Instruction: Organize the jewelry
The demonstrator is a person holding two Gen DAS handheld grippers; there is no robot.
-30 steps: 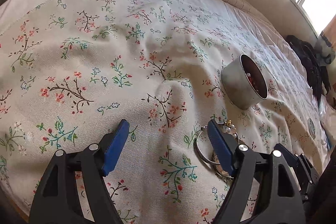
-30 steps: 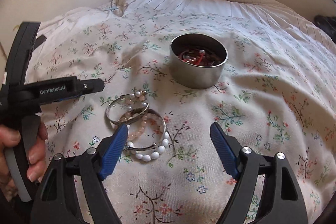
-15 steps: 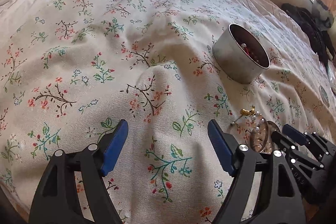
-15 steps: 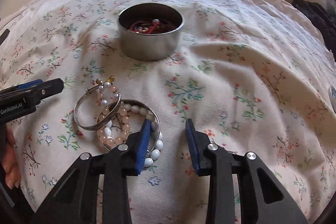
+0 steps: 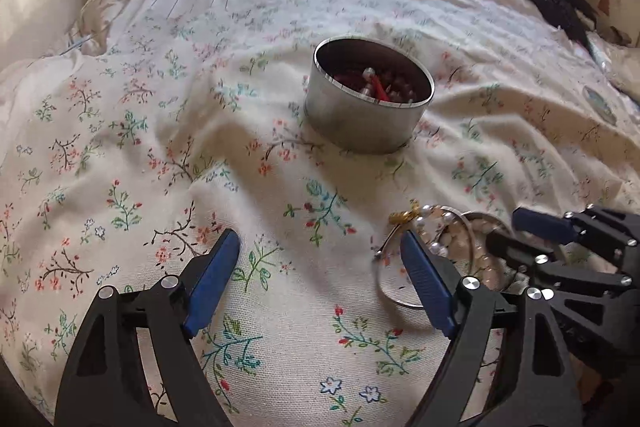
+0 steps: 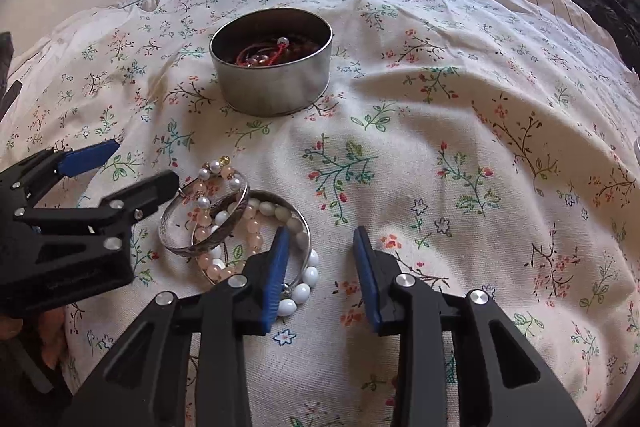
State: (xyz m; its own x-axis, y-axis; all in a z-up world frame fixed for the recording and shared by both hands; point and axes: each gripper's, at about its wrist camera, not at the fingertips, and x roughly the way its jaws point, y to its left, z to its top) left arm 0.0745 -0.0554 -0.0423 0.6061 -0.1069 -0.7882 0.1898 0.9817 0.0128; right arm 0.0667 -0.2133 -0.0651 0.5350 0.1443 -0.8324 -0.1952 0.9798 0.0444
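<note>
Blue-padded and half open, my right gripper [image 6: 318, 271] holds nothing — its left finger [image 6: 276, 267] lies over the near rim of the bracelet pile [image 6: 240, 227]. So the jewelry sits at about ten o'clock from that claw, just beside it, the heap stretching from near right to far left. I judge the right hand better placed. My left gripper [image 5: 320, 287] hangs wide and empty, the pile at its three o'clock. Two silver bangles [image 6: 188, 227] overlap, threaded through with pink and white beads [image 6: 256, 231] and a small pearl string [image 6: 216, 167]. Farther off, at twelve o'clock, the round metal tin [image 6: 272, 67] stands on the flowered bedspread [image 6: 460, 187], red cord and beads already inside.
</note>
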